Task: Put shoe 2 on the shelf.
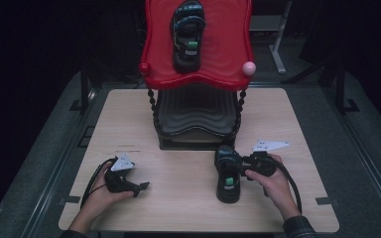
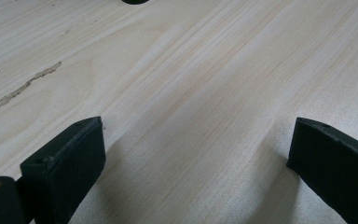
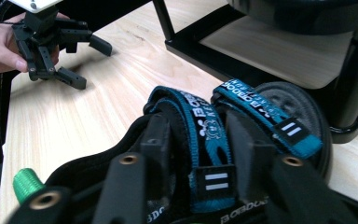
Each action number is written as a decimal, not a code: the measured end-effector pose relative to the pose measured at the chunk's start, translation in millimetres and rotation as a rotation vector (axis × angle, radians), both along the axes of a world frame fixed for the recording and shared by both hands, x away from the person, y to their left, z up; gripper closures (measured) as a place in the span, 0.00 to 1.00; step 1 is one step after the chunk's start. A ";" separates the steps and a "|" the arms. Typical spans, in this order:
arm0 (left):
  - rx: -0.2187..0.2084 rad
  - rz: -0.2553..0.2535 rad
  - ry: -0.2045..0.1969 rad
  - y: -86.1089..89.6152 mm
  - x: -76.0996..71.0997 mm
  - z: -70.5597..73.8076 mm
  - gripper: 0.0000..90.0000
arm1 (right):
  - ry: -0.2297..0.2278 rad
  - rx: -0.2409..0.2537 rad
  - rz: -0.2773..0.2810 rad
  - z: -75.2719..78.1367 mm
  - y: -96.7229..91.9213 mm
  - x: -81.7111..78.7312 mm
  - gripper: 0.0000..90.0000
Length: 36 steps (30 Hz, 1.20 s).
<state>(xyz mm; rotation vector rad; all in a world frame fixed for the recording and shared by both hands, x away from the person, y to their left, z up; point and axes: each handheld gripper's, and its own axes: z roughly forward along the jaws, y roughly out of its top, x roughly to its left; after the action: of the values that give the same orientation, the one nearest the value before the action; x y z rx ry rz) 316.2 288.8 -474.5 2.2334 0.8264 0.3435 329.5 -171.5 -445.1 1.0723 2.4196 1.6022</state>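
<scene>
Right gripper (image 1: pixel 239 162) clamped across a strap of a black-and-teal sandal (image 1: pixel 227 174) lying on the table (image 1: pixel 188 208) near its front edge, right of the middle, just in front of the black lower shelf (image 1: pixel 194 124). Left gripper (image 1: pixel 140 187) spread wide over bare wood near the front left corner, gripping nothing. Second matching sandal (image 1: pixel 188 34) up on the red tray (image 1: pixel 228 54) at the far edge.
</scene>
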 end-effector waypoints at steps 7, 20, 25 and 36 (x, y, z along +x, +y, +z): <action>0.000 -0.002 0.000 0.1 0.2 0.0 0.03 | 0.008 0.011 0.013 2.5 -4.0 -0.6 0.75; 0.001 -0.002 0.001 0.1 0.1 0.1 0.03 | -0.028 0.068 0.001 26.0 -17.5 -11.9 0.75; 0.001 -0.002 0.001 0.1 0.1 0.1 0.03 | -0.056 0.103 -0.016 38.4 -28.1 -17.2 0.75; 0.001 -0.002 0.001 0.1 0.1 0.1 0.03 | -0.116 0.153 -0.064 67.2 -53.5 -24.1 0.75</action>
<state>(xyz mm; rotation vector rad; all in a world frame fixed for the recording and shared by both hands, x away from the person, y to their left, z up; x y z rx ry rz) 316.3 288.9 -474.3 2.2354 0.8249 0.3422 305.3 -225.0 -378.0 1.0340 2.1980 1.7998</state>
